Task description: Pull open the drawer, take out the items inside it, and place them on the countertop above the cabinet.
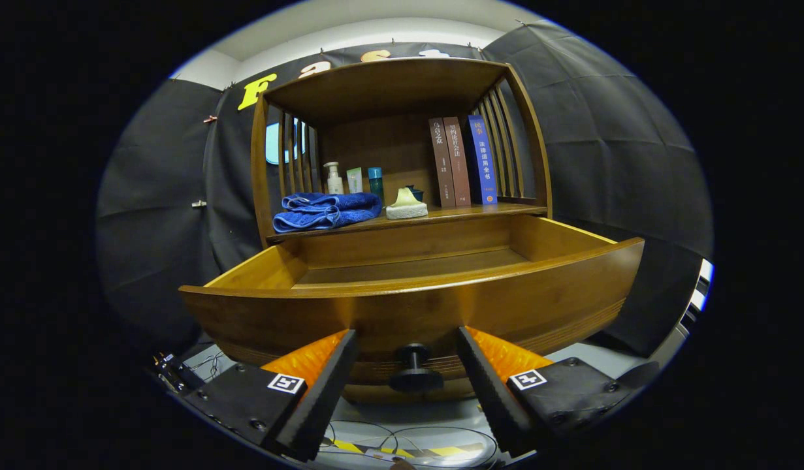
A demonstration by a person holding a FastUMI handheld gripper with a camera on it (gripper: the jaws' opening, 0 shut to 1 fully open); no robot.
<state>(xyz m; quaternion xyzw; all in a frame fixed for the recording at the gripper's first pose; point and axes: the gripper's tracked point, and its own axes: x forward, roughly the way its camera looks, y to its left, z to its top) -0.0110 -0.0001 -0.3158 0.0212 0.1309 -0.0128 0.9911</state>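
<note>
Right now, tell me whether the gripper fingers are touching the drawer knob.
Apart. In the gripper view the knob sits between the open gripper fingers, with clear gaps on both sides; neither finger presses it. The drawer is pulled open.

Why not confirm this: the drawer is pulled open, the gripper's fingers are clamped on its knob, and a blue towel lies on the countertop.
One thing is off. In the gripper view the fingers stand open either side of the knob, not clamped on it. The drawer is pulled open, and the blue towel lies on the countertop.
</note>
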